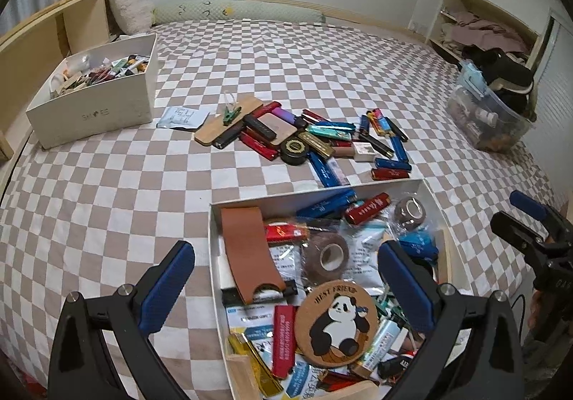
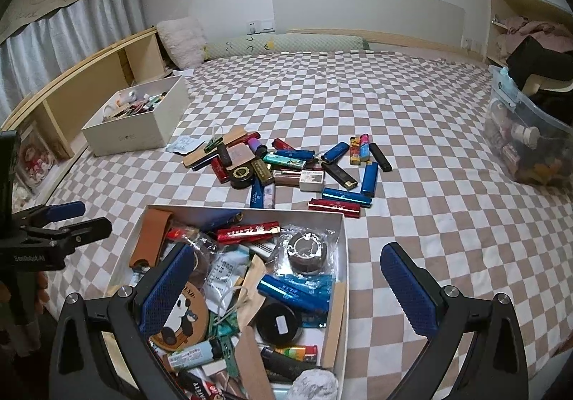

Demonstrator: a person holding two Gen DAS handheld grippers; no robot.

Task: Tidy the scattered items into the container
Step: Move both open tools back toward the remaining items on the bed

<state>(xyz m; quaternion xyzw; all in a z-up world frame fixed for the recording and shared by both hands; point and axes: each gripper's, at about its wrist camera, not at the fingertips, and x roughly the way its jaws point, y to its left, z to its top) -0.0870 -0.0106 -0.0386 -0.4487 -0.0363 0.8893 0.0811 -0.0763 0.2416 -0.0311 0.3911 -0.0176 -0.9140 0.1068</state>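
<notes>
My left gripper [image 1: 286, 287]: jaws spread wide, nothing between the blue pads. It hangs over the near-left part of the white container [image 1: 215, 256]; one finger is outside the left wall above bare bedspread, the other above the contents.

My right gripper [image 2: 286, 287]: also spread wide and empty. Its left finger sits over the container [image 2: 345, 256], its right finger over open checkered bedspread [image 2: 447, 220] past the container's right wall.

Container: shallow white box at the near edge of the bed, already crowded. Contents seen: round panda coaster [image 1: 335, 323], brown leather sleeve [image 1: 249, 253], two rolls of brown tape [image 1: 324, 256], red lighter [image 1: 365, 208], blue lighter [image 2: 292, 292], black round tin [image 2: 277, 323], paper packets.

Scattered items [image 1: 308, 140]: a heap of lighters, small boxes, a black round tin, a wooden board and a green clip, lying just beyond the container's far wall. The nearest pieces, a red lighter [image 2: 333, 207] and a blue one [image 2: 345, 195], lie just beside the far right corner.

Open room: broad bare bedspread left of the container and right of it; a wide empty stretch behind the heap up to the headboard.

Edges: second white box [image 1: 89, 120] at the far left, by the wooden shelf; clear plastic bin [image 1: 490, 117] at the far right edge of the bed.
</notes>
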